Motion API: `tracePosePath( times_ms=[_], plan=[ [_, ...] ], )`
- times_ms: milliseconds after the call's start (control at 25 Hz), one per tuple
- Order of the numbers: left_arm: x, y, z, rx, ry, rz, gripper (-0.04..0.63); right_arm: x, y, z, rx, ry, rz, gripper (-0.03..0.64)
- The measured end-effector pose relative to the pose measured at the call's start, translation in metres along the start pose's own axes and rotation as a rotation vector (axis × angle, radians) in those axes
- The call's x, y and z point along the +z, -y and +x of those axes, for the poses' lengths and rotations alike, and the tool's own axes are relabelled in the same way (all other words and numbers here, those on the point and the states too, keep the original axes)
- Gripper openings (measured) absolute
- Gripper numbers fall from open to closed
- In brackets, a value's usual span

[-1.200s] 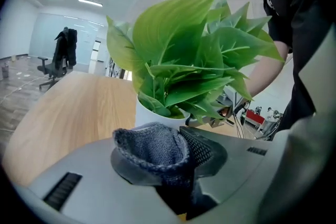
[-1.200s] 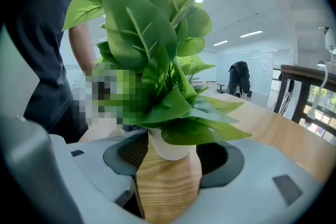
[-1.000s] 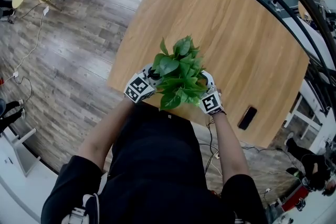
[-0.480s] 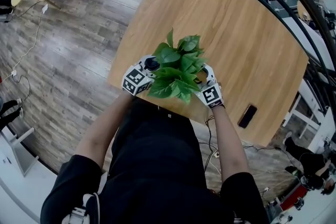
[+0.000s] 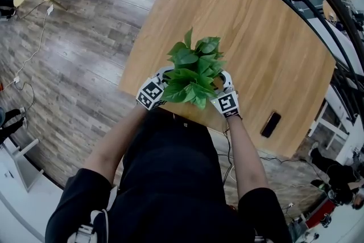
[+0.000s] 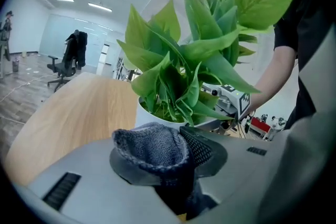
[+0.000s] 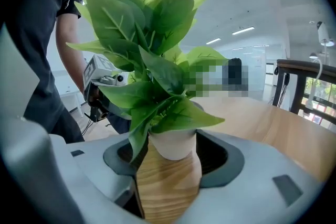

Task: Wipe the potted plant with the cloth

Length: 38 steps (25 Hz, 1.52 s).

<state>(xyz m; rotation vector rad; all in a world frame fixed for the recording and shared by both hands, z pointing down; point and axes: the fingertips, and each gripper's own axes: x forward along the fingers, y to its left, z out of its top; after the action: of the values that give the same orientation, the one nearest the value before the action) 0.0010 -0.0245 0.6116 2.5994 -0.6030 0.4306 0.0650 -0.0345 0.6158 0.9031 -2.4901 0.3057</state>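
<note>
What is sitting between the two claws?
The potted plant. In the head view its leaves fill the gap between the left claw, which grips the grey cloth, and the right claw.

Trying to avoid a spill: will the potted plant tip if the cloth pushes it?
Probably top-heavy: the leaves spread far wider than the small white pot, so a high push may tip it. The pot looks smooth, so on the wooden table it could slide instead. The leaves seem bendy and should yield to the cloth.
</note>
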Motion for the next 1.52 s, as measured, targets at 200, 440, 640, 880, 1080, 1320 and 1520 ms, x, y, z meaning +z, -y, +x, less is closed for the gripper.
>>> tracePosePath(
  times_ms=[200,440,640,880,1080,1320,1520],
  plan=[
    [-0.001,-0.002,0.001,0.02,0.015,-0.011,0.144,-0.003,-0.008,-0.007,-0.004,-0.007,0.004,0.27],
    [-0.002,-0.018,-0.012,0.071,0.049,-0.064,0.144,-0.018,-0.04,-0.018,0.081,-0.058,-0.085,0.27],
    [-0.003,-0.023,-0.015,0.09,0.05,-0.06,0.144,-0.013,-0.013,-0.019,-0.015,-0.034,0.004,0.27],
    [0.004,-0.024,-0.011,0.068,0.029,-0.02,0.144,0.001,-0.009,-0.004,0.042,-0.025,-0.06,0.271],
    [0.0,-0.026,-0.012,0.078,0.028,-0.023,0.144,0.0,-0.01,-0.001,0.018,-0.031,-0.05,0.27],
    [-0.013,0.012,-0.006,0.012,-0.043,0.084,0.144,0.0,-0.012,0.0,0.001,-0.023,-0.028,0.27],
    [-0.011,0.007,-0.005,0.061,0.0,0.004,0.144,-0.002,-0.016,-0.001,0.008,-0.034,-0.06,0.27]
  ],
)
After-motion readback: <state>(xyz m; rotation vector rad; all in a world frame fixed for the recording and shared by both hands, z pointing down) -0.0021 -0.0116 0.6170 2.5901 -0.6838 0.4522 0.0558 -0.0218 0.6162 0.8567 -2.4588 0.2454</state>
